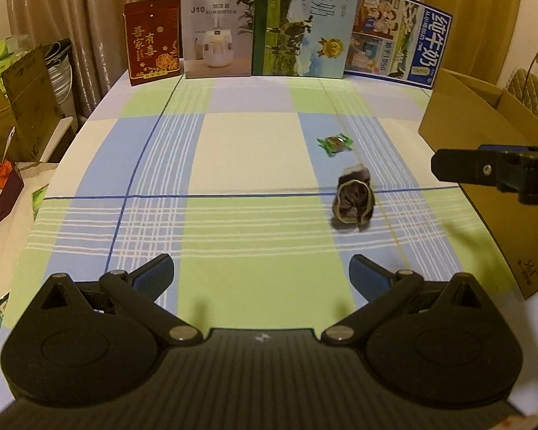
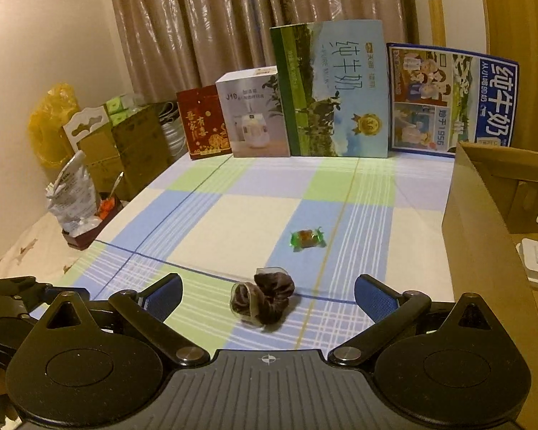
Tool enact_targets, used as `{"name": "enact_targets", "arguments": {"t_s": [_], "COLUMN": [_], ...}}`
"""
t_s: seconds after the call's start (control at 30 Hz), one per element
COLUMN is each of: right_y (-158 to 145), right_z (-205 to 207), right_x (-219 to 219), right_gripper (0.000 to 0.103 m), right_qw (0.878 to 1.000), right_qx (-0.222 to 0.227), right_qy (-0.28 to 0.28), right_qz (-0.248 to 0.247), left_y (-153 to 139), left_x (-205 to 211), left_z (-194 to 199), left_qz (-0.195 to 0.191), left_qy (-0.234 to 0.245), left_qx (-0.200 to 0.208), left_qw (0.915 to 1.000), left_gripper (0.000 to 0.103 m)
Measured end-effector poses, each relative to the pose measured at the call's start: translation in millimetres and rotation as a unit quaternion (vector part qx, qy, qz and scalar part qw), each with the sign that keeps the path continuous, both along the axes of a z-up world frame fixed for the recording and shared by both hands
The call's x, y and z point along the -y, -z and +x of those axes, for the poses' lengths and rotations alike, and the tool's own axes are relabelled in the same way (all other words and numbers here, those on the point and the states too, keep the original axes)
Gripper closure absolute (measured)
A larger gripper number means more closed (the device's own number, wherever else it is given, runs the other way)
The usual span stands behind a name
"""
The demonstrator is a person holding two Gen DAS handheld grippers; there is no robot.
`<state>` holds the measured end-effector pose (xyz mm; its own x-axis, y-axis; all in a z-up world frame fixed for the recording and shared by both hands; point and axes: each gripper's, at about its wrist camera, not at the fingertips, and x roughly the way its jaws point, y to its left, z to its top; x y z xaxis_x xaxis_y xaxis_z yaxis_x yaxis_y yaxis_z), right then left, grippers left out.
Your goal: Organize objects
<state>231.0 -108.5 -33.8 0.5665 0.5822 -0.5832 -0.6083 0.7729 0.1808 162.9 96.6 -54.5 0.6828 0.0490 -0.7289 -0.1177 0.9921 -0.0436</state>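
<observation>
Checked cloth (image 1: 233, 150) covers the table; beige curtains (image 2: 197, 28) hang, seemingly, behind.

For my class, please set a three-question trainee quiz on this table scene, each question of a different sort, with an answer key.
1. True or false: the right gripper is shut on the dark scrunchie.
2. Which lies farther from both grippers: (a) the scrunchie, (b) the green-wrapped candy?
3. Fill in: the open cardboard box stands at the table's ____ edge.

Key: 1 false, both its fingers are spread and the scrunchie lies on the checked cloth; the left gripper is open too. 2 b. 3 right.
</observation>
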Motion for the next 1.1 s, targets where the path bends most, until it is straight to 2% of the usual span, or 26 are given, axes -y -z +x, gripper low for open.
{"name": "enact_targets", "arguments": {"t_s": [0.27,0.47,0.6,0.67,0.73,0.83,0.97,1.1], "right_y": [9.0,23.2,33.5,37.1,42.2,51.1,63.6,72.4], "right_z": [10.9,12.9,20.0,24.2,30.2,38.0,44.7,50.8], "right_x": [-3.7,-15.3,-24.8,-29.3,-33.7,-40.0,-46.9,-52.2], "right_gripper": [0.003,0.003,0.004,0.009,0.019,0.025,0.031,0.031], "right_qw": [1.000,0.997,0.995,0.995,0.993,0.991,0.988,0.985], "right_qx": [-0.007,0.007,0.004,0.003,-0.005,-0.006,-0.001,0.013], "right_qy": [-0.009,-0.050,-0.076,-0.087,-0.100,-0.117,-0.126,-0.135], "right_qz": [-0.022,-0.058,-0.060,-0.058,-0.057,-0.067,-0.090,-0.109], "left_y": [-0.1,-1.2,-2.0,-2.5,-1.4,1.3,4.4,6.8], "left_x": [-3.3,-12.8,-21.0,-24.2,-26.8,-29.1,-32.1,-31.4], "left_z": [8.0,17.7,30.6,37.1,44.3,53.7,63.6,72.7], "left_qz": [0.014,0.039,0.039,0.033,0.030,0.037,0.036,0.033], "left_qy": [0.015,0.015,0.002,-0.003,-0.006,-0.009,-0.012,-0.005], "left_qx": [0.002,0.007,0.015,0.019,0.019,0.019,0.017,0.019], "left_qw": [0.9998,0.9991,0.9991,0.9993,0.9994,0.9991,0.9991,0.9992], "left_gripper": [0.001,0.001,0.001,0.001,0.001,0.001,0.001,0.001]}}
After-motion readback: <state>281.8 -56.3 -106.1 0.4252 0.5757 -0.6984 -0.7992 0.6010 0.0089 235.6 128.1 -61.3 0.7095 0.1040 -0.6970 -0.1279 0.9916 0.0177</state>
